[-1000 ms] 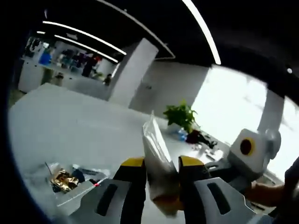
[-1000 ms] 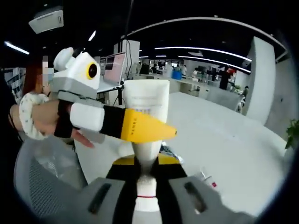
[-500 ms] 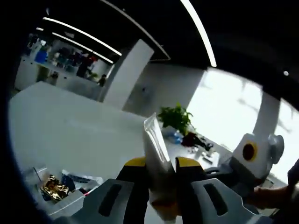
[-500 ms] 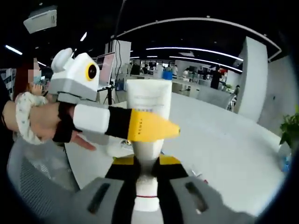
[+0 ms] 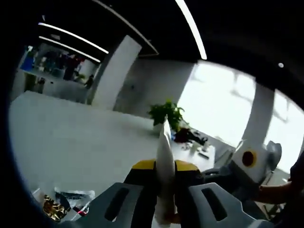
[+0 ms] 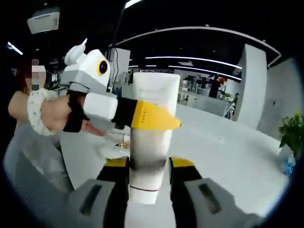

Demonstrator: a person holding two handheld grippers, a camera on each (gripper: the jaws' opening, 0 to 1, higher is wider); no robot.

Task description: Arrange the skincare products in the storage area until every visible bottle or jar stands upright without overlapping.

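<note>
The white tube (image 6: 151, 133) is pinched between the jaws of both the right gripper (image 6: 148, 167) and the left gripper (image 5: 164, 167), its long axis running along the right jaws and across the left, well above the worktop (image 5: 71, 142).

We see the tube (image 6: 151, 137) between our right gripper's (image 6: 147, 173) jaws, the left gripper (image 6: 154, 116) crossing before it.
</note>
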